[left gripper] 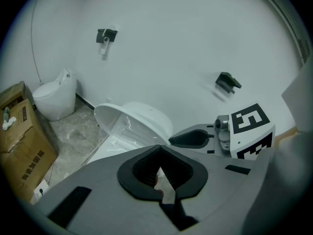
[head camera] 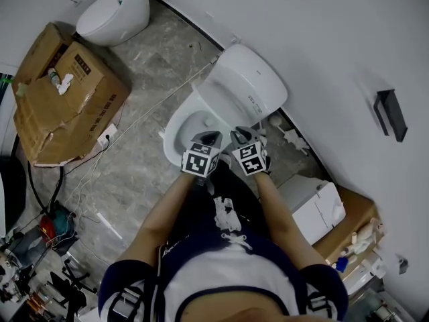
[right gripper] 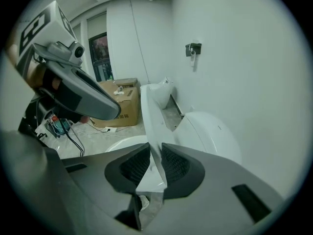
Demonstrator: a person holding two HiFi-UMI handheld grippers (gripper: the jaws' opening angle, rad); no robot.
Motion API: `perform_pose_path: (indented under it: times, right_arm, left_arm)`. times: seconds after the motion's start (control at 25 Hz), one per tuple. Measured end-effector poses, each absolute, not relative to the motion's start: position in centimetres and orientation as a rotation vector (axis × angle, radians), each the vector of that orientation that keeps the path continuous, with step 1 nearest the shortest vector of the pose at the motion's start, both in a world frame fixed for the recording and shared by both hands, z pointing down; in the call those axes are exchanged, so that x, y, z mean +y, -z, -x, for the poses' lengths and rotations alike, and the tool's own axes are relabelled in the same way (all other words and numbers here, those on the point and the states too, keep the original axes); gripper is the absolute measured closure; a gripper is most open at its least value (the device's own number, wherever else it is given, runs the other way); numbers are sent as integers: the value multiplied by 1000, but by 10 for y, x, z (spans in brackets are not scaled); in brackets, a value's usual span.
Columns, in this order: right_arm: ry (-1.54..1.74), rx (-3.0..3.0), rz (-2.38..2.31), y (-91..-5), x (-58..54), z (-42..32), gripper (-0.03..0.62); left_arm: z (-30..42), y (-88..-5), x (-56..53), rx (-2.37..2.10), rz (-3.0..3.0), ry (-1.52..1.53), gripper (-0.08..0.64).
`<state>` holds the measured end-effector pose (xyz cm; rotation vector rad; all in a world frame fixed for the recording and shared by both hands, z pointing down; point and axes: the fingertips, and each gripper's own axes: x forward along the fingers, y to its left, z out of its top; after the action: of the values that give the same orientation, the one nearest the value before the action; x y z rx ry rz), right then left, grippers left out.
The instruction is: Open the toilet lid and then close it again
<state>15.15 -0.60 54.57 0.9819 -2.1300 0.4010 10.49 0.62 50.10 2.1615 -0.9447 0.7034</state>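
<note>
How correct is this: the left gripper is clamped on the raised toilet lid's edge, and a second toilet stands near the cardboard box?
Wrong gripper: the right gripper, not the left, is clamped on the toilet lid, as the right gripper view shows. The second toilet does stand near the cardboard box.

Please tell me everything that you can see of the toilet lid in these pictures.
The toilet lid is a white, glossy oval shell, plastic by its look, domed outside and hollow beneath. It stands half raised over the open bowl, tilted back toward the wall. The right gripper holds its front rim, fingers shut on it from both sides.
</note>
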Motion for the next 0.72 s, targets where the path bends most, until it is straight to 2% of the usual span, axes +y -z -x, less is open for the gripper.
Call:
perform_pose_path:
  times: [0.48, 0.72]
  right_arm:
    - [-389, -2098, -967, -547, 1, -142, 538]
    - [-395, -2097, -934, -553, 11, -132, 534]
  left_arm:
    - [-89, -513, 16, -916, -2076, -651, 552]
    - [-89, -511, 14, -853, -1979, -458, 546]
